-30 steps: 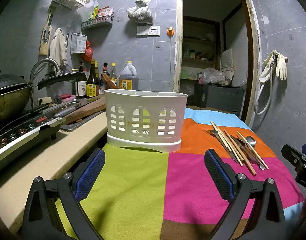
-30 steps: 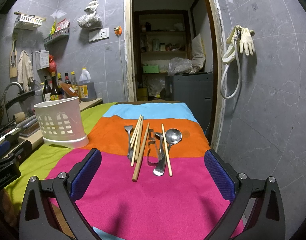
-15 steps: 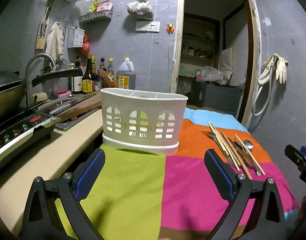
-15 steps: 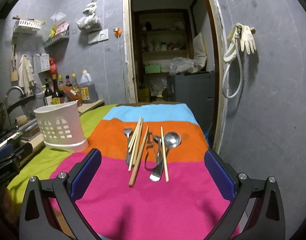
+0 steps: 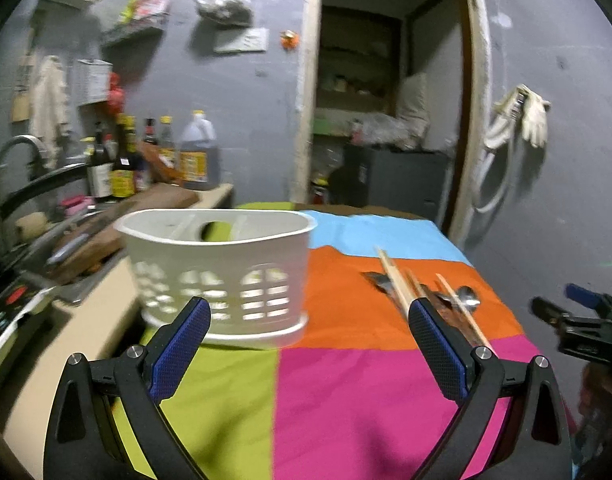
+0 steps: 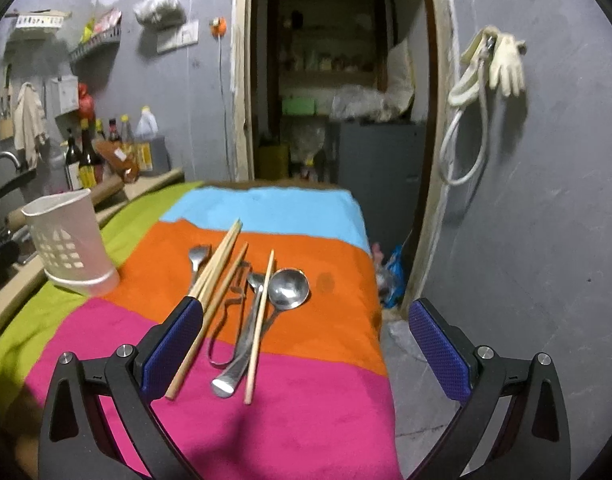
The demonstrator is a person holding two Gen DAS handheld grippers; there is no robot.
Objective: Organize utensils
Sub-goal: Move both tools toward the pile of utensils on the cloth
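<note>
A white plastic utensil caddy stands on the striped cloth, empty as far as I can see; it also shows at the left of the right wrist view. Wooden chopsticks, a large metal spoon, a fork and a peeler lie in a pile on the orange and pink stripes. My left gripper is open and empty just in front of the caddy. My right gripper is open and empty, low over the near ends of the utensils; it also shows in the left wrist view.
The multicoloured cloth covers a table whose right edge drops to the floor by a doorway. At the left are a counter with a stove, a sink tap and several bottles.
Both grippers have moved forward and lower: the left closer to the caddy, the right closer over the utensil pile. Both stay open and empty.
</note>
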